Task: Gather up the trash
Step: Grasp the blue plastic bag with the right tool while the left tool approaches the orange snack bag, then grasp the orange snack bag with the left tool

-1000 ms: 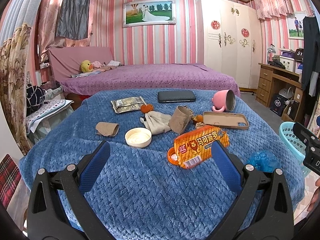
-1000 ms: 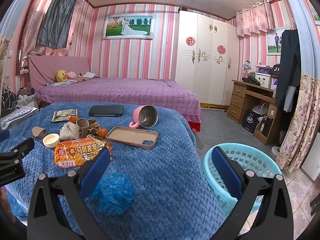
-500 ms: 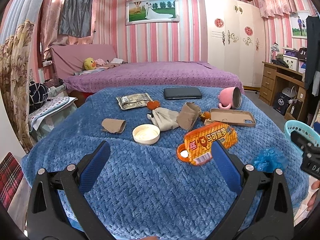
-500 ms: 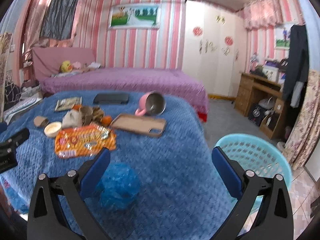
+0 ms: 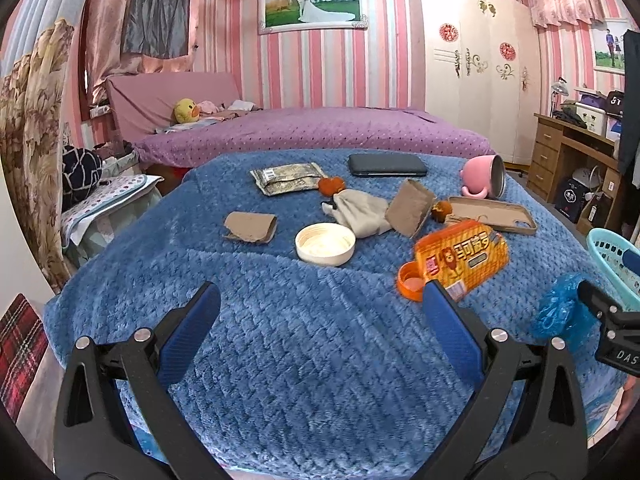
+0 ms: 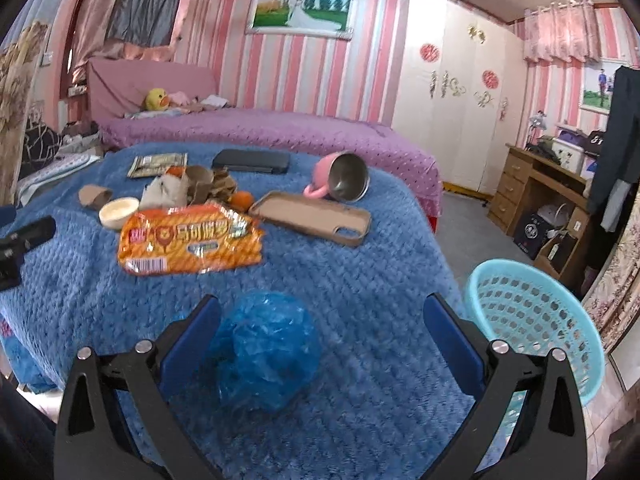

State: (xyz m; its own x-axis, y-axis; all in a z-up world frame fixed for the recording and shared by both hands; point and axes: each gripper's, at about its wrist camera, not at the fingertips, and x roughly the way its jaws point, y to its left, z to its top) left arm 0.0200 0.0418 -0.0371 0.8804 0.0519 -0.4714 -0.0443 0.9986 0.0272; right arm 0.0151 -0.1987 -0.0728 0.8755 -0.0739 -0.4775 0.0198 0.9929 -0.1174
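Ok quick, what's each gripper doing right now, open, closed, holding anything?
Left gripper: open, holding nothing.
Right gripper: open, holding nothing; blue plastic bag sits between its fingers.

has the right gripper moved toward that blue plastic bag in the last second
Yes. The right gripper has closed in on the crumpled blue bag, which now sits between its open fingers on the blanket.

Orange snack packet [image 6: 191, 243] carries large Chinese characters in white, blurred here; the right wrist view suggests "马可" at the start, the rest unclear. Black part of the other gripper [image 5: 618, 344] at the left view's right edge shows white letters "DAS", cut off. Nothing else legible.
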